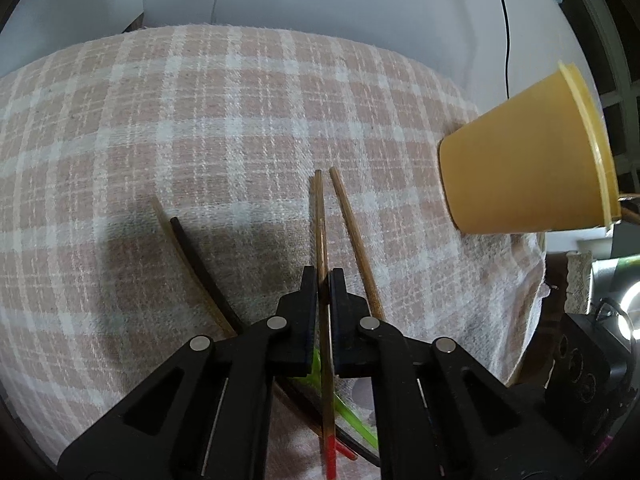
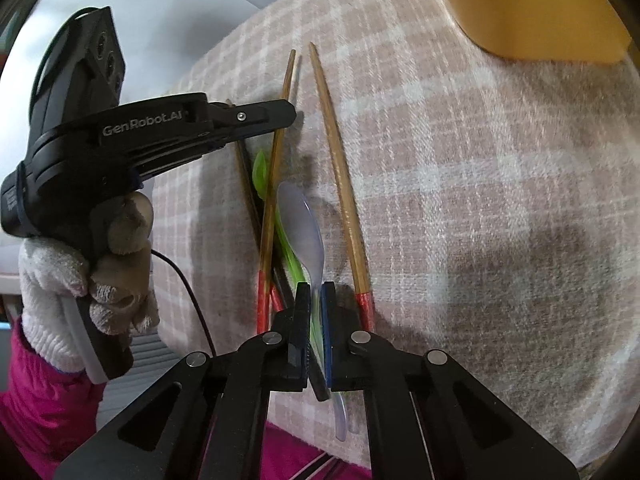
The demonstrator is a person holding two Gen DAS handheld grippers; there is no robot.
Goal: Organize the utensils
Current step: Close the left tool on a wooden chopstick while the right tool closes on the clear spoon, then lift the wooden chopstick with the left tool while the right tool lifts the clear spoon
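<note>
So everything sits around the red-tipped bamboo chopstick (image 2: 340, 184) lying alone on the pink checked cloth (image 1: 160, 128): left of it there's the piled translucent plastic spoon (image 2: 302, 220), green plastic utensil (image 2: 260, 172) and a second red-tipped bamboo chopstick (image 2: 276, 168); the yellow plastic cup (image 1: 524, 160) stands beyond, to its right.

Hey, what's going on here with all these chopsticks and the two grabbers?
A person is sorting utensils on a checked cloth with a gripper in each hand. The left gripper is shut on a wooden chopstick with a red end; its twin lies alongside. The right gripper is shut on a translucent spoon. A green utensil and dark chopsticks lie in the pile. A yellow cup stands nearby.
</note>
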